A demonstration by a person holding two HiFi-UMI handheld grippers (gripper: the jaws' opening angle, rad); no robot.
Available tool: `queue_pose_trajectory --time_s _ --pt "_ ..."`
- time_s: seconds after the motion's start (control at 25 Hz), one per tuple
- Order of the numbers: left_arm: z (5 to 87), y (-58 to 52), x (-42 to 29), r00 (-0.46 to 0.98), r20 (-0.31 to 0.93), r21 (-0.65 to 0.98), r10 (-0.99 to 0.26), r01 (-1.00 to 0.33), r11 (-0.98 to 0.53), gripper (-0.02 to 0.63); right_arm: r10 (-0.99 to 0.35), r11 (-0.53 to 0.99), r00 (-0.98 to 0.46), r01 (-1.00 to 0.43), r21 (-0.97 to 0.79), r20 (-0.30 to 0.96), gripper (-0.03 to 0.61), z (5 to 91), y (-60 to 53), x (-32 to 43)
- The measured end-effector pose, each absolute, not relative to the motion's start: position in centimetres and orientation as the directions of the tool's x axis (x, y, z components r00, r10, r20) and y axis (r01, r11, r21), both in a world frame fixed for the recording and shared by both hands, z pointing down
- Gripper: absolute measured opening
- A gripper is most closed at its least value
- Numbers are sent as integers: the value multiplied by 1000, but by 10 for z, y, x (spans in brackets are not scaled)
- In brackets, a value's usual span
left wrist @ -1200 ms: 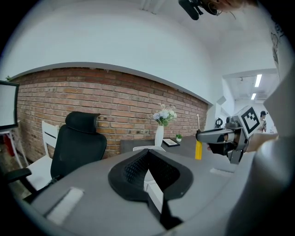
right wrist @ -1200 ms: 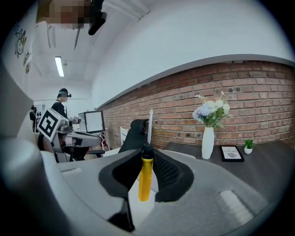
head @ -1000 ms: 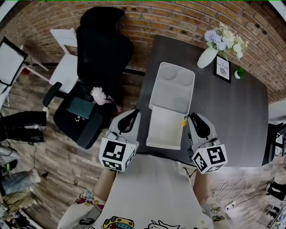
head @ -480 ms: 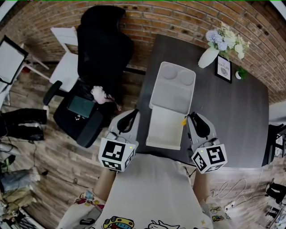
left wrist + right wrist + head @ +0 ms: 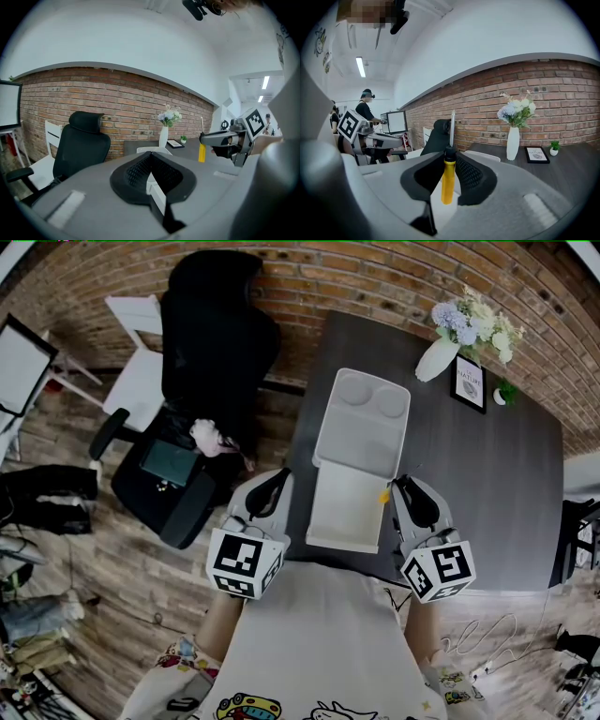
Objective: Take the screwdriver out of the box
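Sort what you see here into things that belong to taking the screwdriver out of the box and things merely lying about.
Belongs to the job:
screwdriver, clamped between the jaws of the right gripper; open white box.

Just lying about:
vase of flowers; framed picture; small potted plant; black office chair.

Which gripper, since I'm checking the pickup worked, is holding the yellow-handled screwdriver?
The right gripper: its jaws clamp the yellow handle of the screwdriver, shaft pointing up. The left gripper has nothing between its closed jaws.

Box (image 5: 361,442) lay on the table (image 5: 469,493) — between left gripper (image 5: 281,476) and right gripper (image 5: 401,486).
Vase (image 5: 435,360) and frame (image 5: 466,383) stood behind, rightward; chair (image 5: 216,343) left of the table.
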State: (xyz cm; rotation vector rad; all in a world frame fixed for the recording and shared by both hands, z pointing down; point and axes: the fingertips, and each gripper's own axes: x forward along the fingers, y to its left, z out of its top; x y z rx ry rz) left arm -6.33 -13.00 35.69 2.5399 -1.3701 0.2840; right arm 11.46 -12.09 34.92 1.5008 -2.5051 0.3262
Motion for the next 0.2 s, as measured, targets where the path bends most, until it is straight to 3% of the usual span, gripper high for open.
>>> queue_pose_trajectory --time_s 0.2 --pt "357 -129 -67 539 283 118 -793 -840 -529 5 -839 462 -464 -883 -81 284 77 349 -121 112"
